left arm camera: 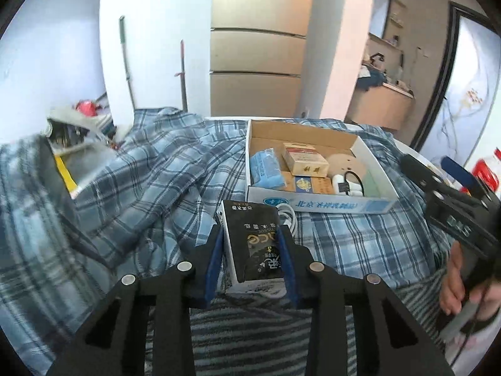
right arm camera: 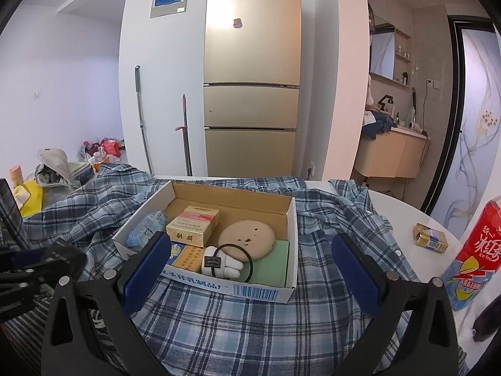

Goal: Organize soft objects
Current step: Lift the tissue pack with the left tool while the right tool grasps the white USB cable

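Note:
My left gripper (left arm camera: 250, 235) is shut on a black-and-white tissue pack (left arm camera: 250, 241), held just above the blue plaid shirt (left arm camera: 150, 169) in front of the open cardboard box (left arm camera: 316, 202). The box holds a blue tissue pack (left arm camera: 266, 169), small cartons (left arm camera: 305, 158), a round tan pad (left arm camera: 346, 163) and a white plush with a black hair tie (left arm camera: 347, 183). My right gripper (right arm camera: 250, 260) is open and empty, hovering over the shirt (right arm camera: 238, 319) before the box (right arm camera: 250, 289). It also shows at the right of the left wrist view (left arm camera: 444, 169).
A white cable (left arm camera: 286, 214) lies beside the held pack. An iced tea bottle (right arm camera: 476, 253) and a small gold carton (right arm camera: 430, 238) stand on the white table (right arm camera: 404, 213) at right. Bags and clutter (right arm camera: 53, 169) sit at far left. A fridge (right arm camera: 250, 94) stands behind.

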Demonstrator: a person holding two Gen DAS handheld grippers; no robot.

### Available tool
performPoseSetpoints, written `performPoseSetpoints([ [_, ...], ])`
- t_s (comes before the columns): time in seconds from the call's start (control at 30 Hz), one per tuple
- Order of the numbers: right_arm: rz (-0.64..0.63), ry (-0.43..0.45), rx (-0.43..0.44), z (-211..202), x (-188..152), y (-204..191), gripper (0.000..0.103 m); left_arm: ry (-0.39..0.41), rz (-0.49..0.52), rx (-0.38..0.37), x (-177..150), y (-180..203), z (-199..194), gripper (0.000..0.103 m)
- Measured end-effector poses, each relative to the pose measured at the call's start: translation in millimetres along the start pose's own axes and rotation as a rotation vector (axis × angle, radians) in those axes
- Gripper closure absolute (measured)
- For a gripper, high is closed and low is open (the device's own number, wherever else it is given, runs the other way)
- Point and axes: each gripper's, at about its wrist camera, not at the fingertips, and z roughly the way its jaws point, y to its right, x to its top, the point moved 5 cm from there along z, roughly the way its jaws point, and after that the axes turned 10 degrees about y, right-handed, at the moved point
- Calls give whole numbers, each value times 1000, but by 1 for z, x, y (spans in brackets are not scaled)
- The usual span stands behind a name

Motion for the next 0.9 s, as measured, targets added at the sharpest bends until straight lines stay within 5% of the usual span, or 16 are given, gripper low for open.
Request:
performPoseSetpoints([
  [0.4,-27,-1,4,1,-2,-5,1,-151,96,-64,-42,-2,-20,63],
  [0.53,-27,-3,6,1,-3,-5,1,-153,112,-47,-51,1,-14,45],
  [0.9,-24,6,13,-2,-1,-6,1,-126,134,14,-63,2,-2,45],
])
